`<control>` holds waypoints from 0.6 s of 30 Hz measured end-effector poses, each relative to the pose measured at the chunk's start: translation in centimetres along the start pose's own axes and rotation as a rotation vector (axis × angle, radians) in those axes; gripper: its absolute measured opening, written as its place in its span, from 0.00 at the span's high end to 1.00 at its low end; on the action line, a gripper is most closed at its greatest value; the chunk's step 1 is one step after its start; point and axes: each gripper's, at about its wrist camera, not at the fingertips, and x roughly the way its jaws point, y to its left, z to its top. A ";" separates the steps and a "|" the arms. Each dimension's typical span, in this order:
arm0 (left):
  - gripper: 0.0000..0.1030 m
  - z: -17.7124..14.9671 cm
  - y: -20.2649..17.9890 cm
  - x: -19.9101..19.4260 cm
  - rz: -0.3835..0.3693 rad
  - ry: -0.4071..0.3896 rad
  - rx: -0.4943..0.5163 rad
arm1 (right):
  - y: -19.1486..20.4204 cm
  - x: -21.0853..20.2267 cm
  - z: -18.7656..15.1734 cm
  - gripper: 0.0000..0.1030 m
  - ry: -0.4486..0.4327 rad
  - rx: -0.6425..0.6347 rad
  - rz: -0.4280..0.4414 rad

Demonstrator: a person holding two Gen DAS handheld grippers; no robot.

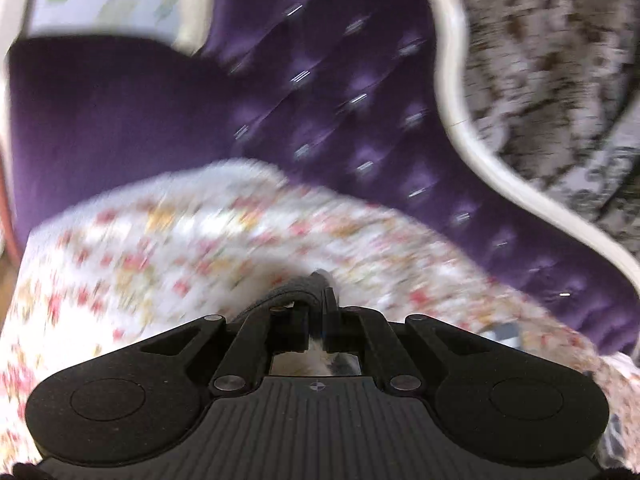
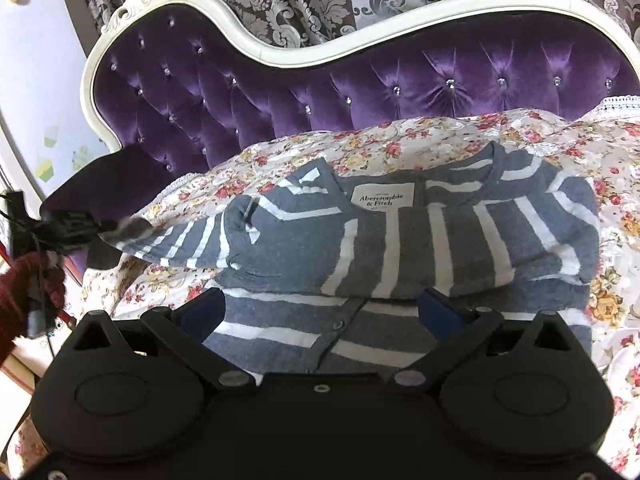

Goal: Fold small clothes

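A grey cardigan with white stripes (image 2: 400,240) lies partly folded on the floral sheet (image 2: 400,136), its neck label facing up. Its left sleeve (image 2: 180,244) stretches out to the left and lifts off the sheet. My left gripper (image 2: 108,228) is shut on the cuff there. In the blurred left wrist view, the left gripper (image 1: 320,280) pinches a fold of grey fabric (image 1: 296,292) between closed fingers. My right gripper (image 2: 320,308) hovers open over the cardigan's near buttoned part, holding nothing.
The floral sheet (image 1: 160,240) covers a purple tufted sofa whose back (image 2: 280,92) has a white carved frame (image 2: 256,40). A patterned curtain (image 2: 320,0) hangs behind. A person's dark red sleeve (image 2: 24,288) is at the left edge.
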 end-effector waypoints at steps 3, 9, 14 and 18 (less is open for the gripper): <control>0.95 1.8 -3.6 -2.3 -0.050 -0.050 0.112 | -0.3 -0.4 0.2 0.00 -0.009 0.016 0.006; 0.95 3.1 -11.5 -4.8 -0.170 -0.093 0.282 | -1.4 -1.6 1.0 0.00 -0.046 0.063 0.009; 0.95 2.1 -18.2 -5.2 -0.280 -0.085 0.387 | -3.0 -3.0 1.9 0.00 -0.097 0.124 0.003; 0.95 -0.9 -22.8 -4.2 -0.352 -0.038 0.457 | -4.6 -4.3 2.5 0.00 -0.145 0.177 -0.015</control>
